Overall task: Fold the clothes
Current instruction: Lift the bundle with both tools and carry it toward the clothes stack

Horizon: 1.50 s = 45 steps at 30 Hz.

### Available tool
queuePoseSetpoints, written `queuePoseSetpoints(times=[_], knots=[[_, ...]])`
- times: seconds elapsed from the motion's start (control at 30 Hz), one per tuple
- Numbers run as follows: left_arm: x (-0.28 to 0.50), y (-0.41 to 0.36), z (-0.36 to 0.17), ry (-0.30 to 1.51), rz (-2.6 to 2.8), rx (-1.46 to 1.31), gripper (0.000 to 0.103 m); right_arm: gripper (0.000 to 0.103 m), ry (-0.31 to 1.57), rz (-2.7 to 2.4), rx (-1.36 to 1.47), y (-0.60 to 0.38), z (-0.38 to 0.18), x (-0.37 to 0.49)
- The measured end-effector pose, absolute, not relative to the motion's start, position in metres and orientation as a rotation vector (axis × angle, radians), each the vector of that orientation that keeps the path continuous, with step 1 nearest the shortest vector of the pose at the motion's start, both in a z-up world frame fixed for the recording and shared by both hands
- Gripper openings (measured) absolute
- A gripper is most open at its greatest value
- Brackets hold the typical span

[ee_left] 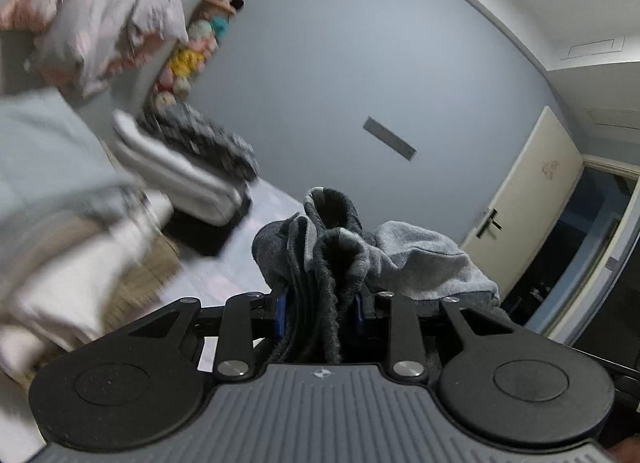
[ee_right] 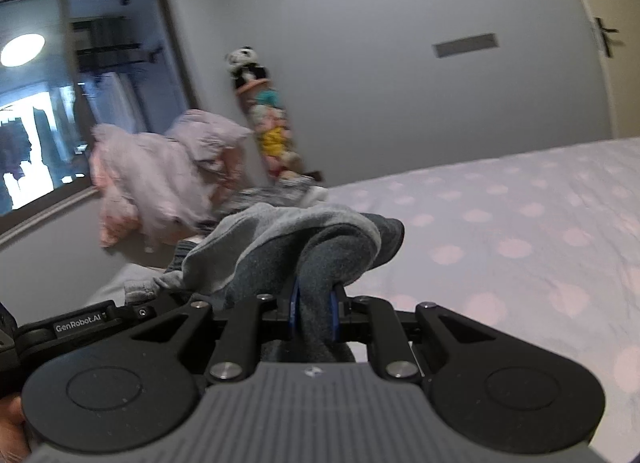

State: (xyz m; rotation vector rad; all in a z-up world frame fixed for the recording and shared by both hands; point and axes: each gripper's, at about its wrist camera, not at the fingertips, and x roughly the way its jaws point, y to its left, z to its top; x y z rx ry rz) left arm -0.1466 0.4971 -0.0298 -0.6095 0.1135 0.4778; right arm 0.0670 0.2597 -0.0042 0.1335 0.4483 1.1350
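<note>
A grey garment [ee_left: 424, 259], dark charcoal with a lighter grey part, is bunched up and lifted off the bed. My left gripper [ee_left: 320, 311] is shut on a thick fold of its dark cloth, which stands up between the blue pads. In the right wrist view the same grey garment [ee_right: 288, 239] drapes over my right gripper [ee_right: 314, 313], which is shut on another dark fold. The other gripper's black body [ee_right: 80, 327] shows at the left edge there, close by. Both grippers point almost level, above the bed [ee_right: 500, 231].
The bed has a lilac sheet with pale pink dots. A stack of folded clothes [ee_left: 188, 167] lies at the left. A pink and grey bundle [ee_right: 168, 175] sits by the window [ee_right: 60, 103]. A column of plush toys [ee_right: 268, 119] stands in the corner. A door [ee_left: 524, 199] is at right.
</note>
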Motion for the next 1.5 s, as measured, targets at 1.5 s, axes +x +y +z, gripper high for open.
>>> queuePoseSetpoints(times=[1.5], knots=[[-0.197, 0.763, 0.014, 0.608, 0.765, -0.380, 0.034, 0.017, 0.867, 1.511, 0.087, 0.593, -0.016, 0.011]])
